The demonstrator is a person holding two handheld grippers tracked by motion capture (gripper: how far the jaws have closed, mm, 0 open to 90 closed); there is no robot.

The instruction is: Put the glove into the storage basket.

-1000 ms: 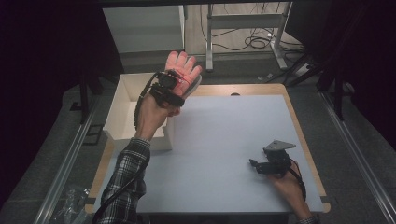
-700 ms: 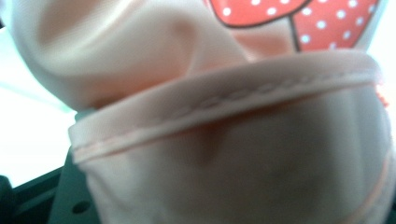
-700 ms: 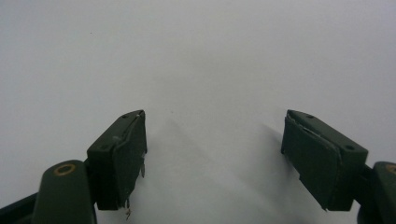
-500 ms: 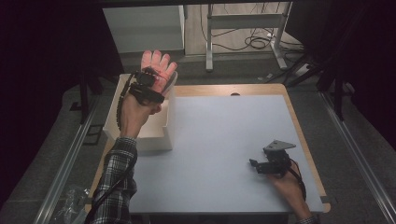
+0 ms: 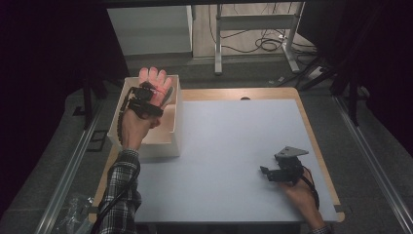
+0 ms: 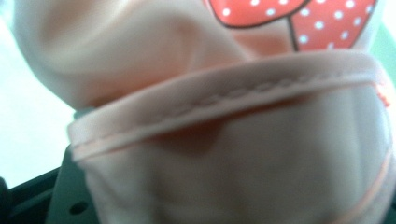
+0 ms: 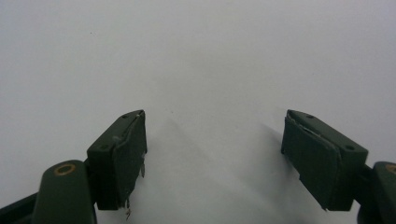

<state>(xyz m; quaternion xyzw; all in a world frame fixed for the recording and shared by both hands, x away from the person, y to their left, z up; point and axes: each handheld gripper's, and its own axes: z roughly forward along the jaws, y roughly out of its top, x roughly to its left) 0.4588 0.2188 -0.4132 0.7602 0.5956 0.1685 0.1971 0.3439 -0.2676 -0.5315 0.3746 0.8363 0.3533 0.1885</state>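
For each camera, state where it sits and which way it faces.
High view: above the person's side, facing forward and down on the table, white box, both forearms and tools.
Left gripper view: on the left tool, close against the pink glove.
Right gripper view: on the right tool, facing bare tabletop between open jaws.
Shared: high and left views both show the glove.

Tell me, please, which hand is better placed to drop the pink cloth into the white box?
Left. The left gripper holds the pink cloth right above the white box; the right gripper rests open and empty on the table.
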